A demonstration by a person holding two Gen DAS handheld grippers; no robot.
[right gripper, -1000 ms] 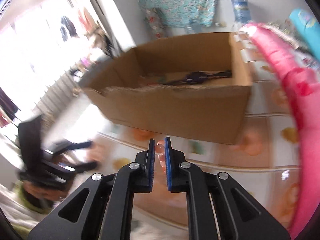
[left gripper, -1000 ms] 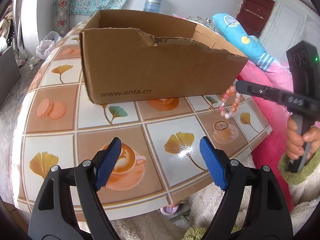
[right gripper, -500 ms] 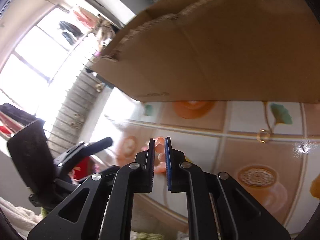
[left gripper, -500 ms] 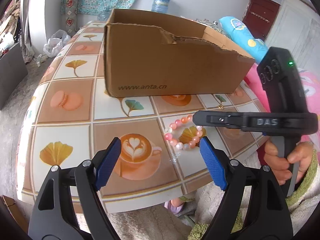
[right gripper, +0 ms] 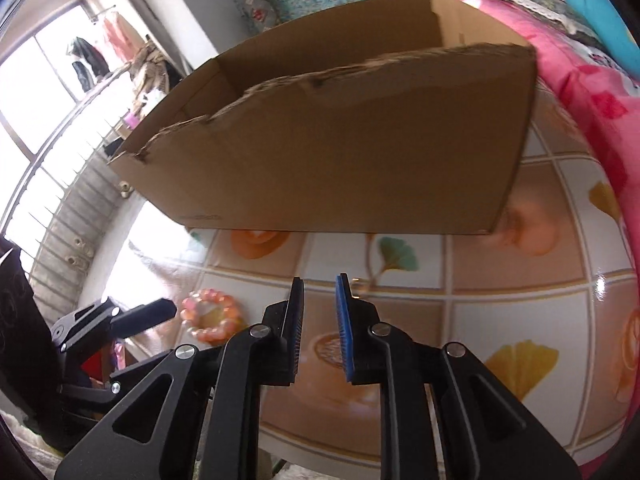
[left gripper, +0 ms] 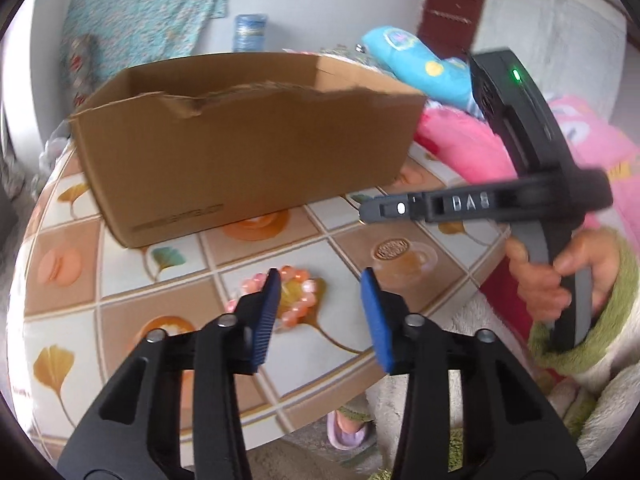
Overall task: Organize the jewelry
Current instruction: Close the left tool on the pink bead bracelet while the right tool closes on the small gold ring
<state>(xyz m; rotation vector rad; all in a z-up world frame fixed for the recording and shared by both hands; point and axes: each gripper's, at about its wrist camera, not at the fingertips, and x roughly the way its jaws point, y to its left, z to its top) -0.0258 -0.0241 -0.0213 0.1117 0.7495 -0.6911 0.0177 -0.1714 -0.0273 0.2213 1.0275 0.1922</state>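
Left wrist: bracelet [left gripper: 294, 296] near table edge [left gripper: 360, 392].

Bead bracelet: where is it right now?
The bead bracelet lies flat on the tiled table, in front of the cardboard box. In the left wrist view it sits by the left gripper fingertips, held by neither gripper.

Looking like a lived-in home, likely a bedroom: pink bedding [right gripper: 576, 76] lying beside a table [left gripper: 132, 264] wearing a patterned cloth, clothes [right gripper: 86, 62] hanging by the window [right gripper: 36, 92], floral fabric [left gripper: 148, 8] draping the wall.
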